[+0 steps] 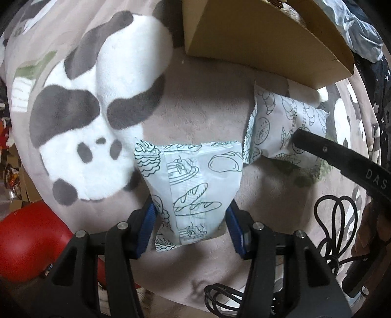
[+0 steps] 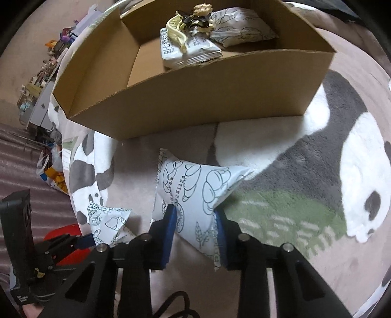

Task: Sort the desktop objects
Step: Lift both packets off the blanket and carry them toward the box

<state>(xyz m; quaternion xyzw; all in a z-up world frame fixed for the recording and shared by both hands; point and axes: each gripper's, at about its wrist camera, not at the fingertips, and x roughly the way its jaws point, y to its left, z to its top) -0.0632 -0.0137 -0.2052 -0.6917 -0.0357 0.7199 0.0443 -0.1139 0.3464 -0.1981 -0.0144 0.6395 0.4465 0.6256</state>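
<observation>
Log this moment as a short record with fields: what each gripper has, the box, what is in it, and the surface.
left gripper: shut on a white snack packet printed with bread drawings
right gripper: shut on a second snack packet of the same print
box: open cardboard, standing just beyond both packets
box contents: two more packets, with a small yellowish and dark item on top, kind unclear
surface: pinkish fleece blanket with a panda pattern
</observation>
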